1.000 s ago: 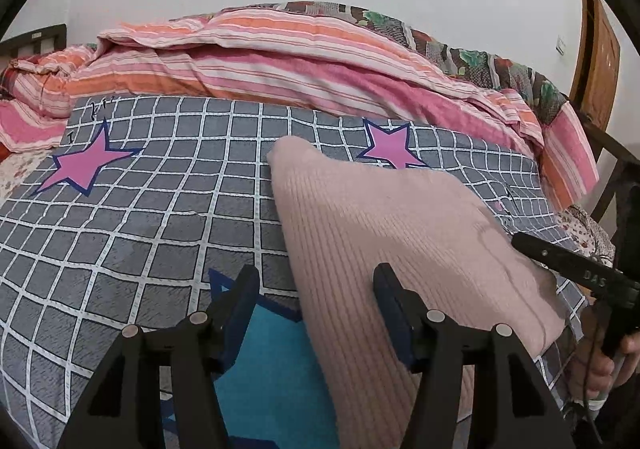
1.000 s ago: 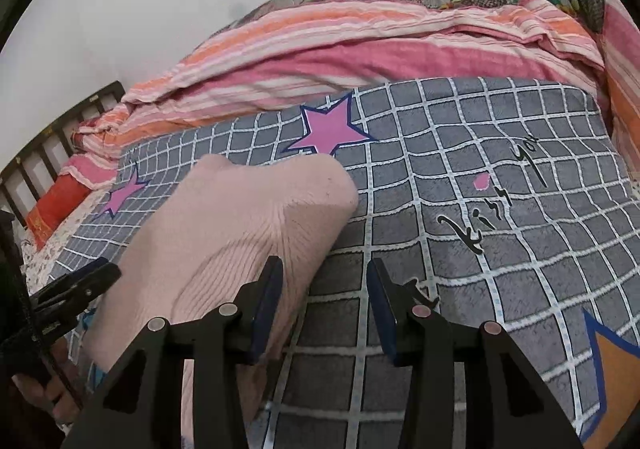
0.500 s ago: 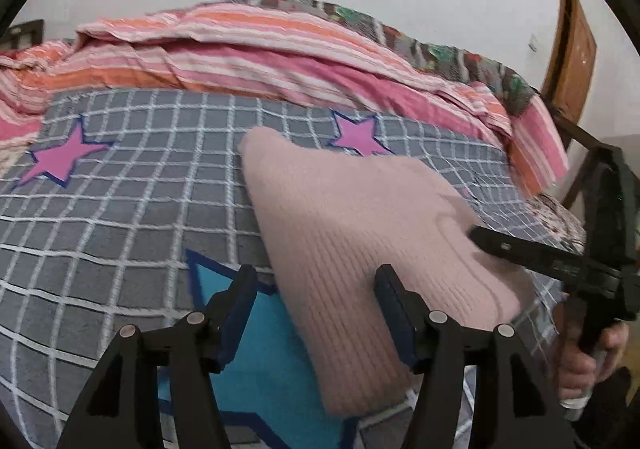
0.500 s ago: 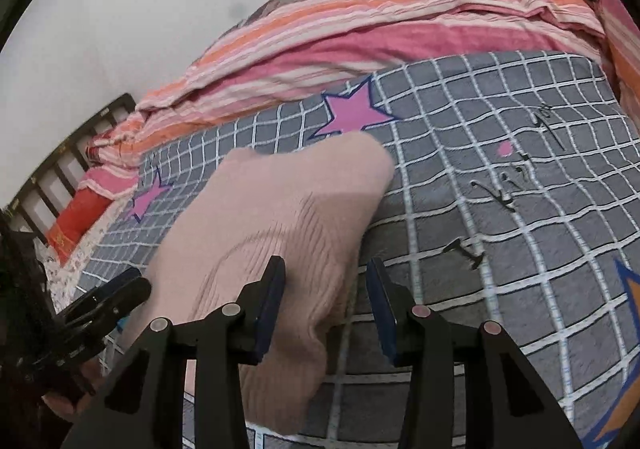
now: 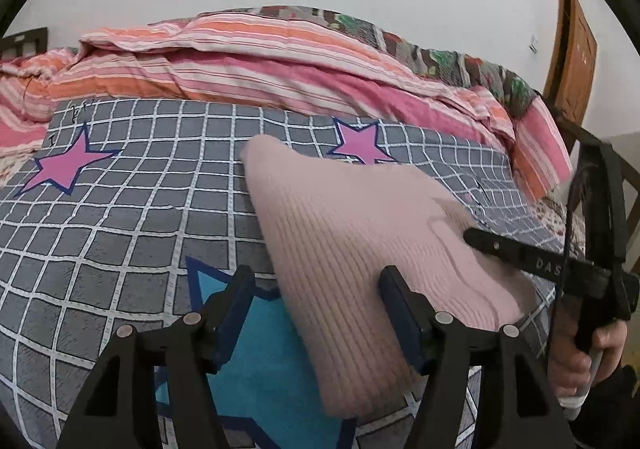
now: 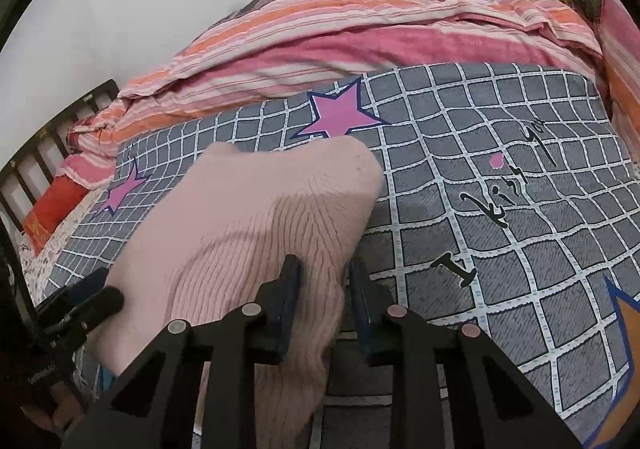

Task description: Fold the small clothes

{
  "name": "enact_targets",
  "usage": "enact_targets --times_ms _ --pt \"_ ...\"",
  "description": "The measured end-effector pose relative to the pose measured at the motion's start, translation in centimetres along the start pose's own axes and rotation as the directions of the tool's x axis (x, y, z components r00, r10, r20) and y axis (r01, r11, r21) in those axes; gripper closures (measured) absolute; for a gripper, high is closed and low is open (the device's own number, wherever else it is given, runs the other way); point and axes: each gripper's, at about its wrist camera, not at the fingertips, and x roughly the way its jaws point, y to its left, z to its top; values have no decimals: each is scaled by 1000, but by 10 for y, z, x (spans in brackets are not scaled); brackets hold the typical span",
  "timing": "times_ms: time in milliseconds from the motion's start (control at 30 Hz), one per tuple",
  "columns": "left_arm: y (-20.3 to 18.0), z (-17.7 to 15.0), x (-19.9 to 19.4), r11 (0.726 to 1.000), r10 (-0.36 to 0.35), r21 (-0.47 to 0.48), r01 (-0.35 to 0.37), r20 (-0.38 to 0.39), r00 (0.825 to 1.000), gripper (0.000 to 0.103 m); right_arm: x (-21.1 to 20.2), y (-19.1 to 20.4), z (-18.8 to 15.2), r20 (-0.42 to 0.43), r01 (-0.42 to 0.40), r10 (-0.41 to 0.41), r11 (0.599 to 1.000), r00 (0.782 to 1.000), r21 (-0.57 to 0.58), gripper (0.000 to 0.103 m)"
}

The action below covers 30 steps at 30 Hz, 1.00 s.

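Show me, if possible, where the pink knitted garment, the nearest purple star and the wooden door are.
pink knitted garment (image 5: 352,233): left wrist view, middle of ribbed top.
purple star (image 6: 340,115): right wrist view, centre of star.
wooden door (image 5: 576,61): left wrist view, door panel.

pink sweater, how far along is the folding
Done, it seems: the pink sweater lies on the checked blanket as one compact slab, no sleeves showing. In hand: the right gripper straddles its near right edge, jaws not clamped; the left gripper is open over the near end. Left: probably one more fold.
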Motion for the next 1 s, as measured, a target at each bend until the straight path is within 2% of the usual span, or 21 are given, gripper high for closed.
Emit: enact_targets --times_ms 67,167,367,500,633,767,833,900,1000 --pt "3 1 0 1000 2 -23 -2 3 1000 39 0 -1 0 0 -10 10 1000 1000 11 78" --pt "6 3 0 999 4 -39 -4 13 1000 39 -1 -3 0 0 -53 53 998 999 46 88" --pt "10 6 -2 998 -25 -58 27 39 999 41 -18 -1 4 89 -94 90 995 992 35 91" --pt "9 7 5 998 -9 -56 10 23 1000 39 0 0 3 14 -3 3 1000 1000 23 91" --pt "5 6 9 999 30 -26 -30 5 1000 37 2 3 2 15 23 -23 1000 1000 -1 91" --pt "5 5 9 999 37 -11 -37 3 999 36 3 6 0 16 47 -46 999 999 -24 88" --pt "4 5 9 999 36 -14 -36 7 999 36 3 5 0 18 56 -56 998 998 -28 80" --pt "3 5 8 999 32 -16 -32 22 999 36 1 5 -1 35 83 -82 996 996 -31 67" --pt "2 11 9 999 44 -9 -43 35 998 37 -2 3 0 42 72 -71 997 997 -29 67"
